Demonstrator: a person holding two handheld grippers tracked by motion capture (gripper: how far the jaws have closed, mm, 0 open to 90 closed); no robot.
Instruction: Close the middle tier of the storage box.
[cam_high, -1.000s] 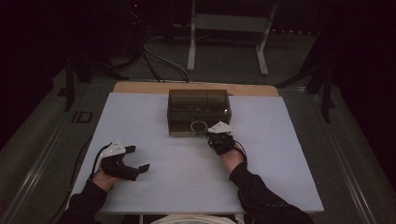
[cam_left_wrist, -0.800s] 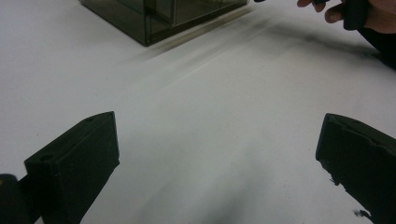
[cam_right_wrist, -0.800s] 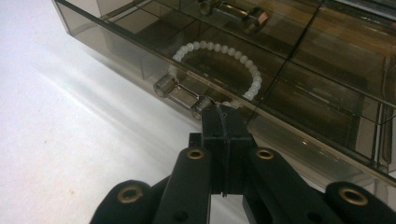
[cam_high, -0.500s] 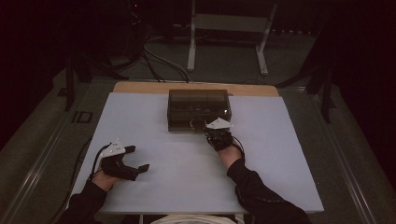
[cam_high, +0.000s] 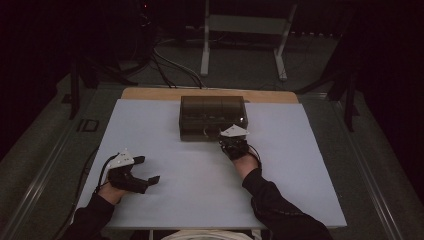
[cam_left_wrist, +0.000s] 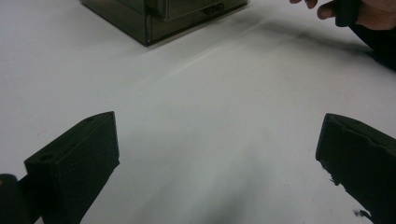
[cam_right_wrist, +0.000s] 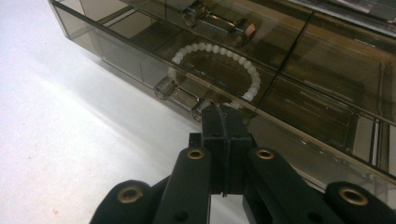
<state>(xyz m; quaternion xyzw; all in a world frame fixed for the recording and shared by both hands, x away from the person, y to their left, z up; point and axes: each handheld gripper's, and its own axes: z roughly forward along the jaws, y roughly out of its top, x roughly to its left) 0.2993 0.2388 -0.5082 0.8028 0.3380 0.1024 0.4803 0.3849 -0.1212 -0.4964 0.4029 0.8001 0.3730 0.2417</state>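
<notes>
A smoked see-through drawer box stands at the middle back of the white table. My right gripper is at its front and shut, jaws pressed flat together. In the right gripper view its tips touch the lower drawer front just right of the clear bar handle. Whether they pinch anything I cannot tell. A bracelet of white beads lies inside that drawer. My left gripper rests near the table's left front, open with nothing between its fingers.
The upper drawer has its own clear handle. The box corner and the person's right hand show far off in the left gripper view. Beyond the table are cables and a metal stand on the dark floor.
My right gripper has edged slightly toward the box front. The left gripper has stayed where it was.
</notes>
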